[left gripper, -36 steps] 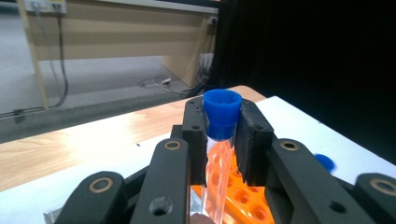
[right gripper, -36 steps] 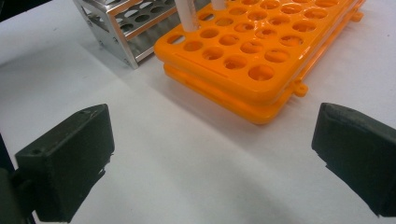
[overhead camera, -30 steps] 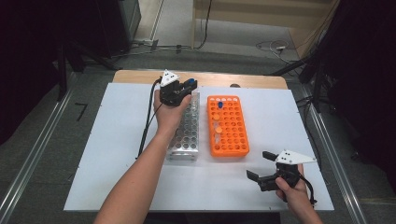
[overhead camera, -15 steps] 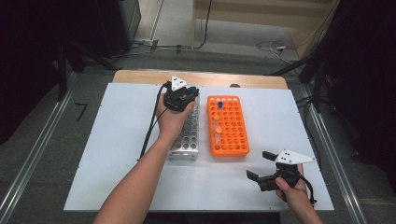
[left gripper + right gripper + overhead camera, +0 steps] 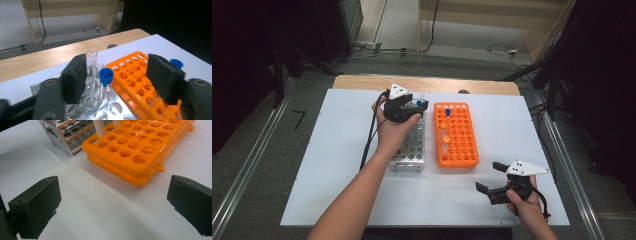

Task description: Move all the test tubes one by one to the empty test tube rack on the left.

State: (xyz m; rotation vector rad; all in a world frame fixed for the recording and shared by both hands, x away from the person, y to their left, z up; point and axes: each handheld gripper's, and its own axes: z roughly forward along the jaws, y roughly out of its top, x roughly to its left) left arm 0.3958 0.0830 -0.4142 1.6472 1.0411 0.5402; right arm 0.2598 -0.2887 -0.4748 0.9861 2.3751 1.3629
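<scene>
Blue-capped tube (image 5: 106,79) has just been released into the metal rack (image 5: 98,110): the left tongs (image 5: 120,80) have spread, tube standing free between them. Right tongs (image 5: 110,205) are held spread, empty.

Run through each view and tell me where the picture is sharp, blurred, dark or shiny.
High view: white table evenly lit, dark at both side edges, soft overall. Left gripper view: blue-capped tube fairly sharp, near black pads blurred, upper right corner black. Right gripper view: orange rack glossy with highlights, metal rack reflective, pads soft, dim shadow beneath them.
</scene>
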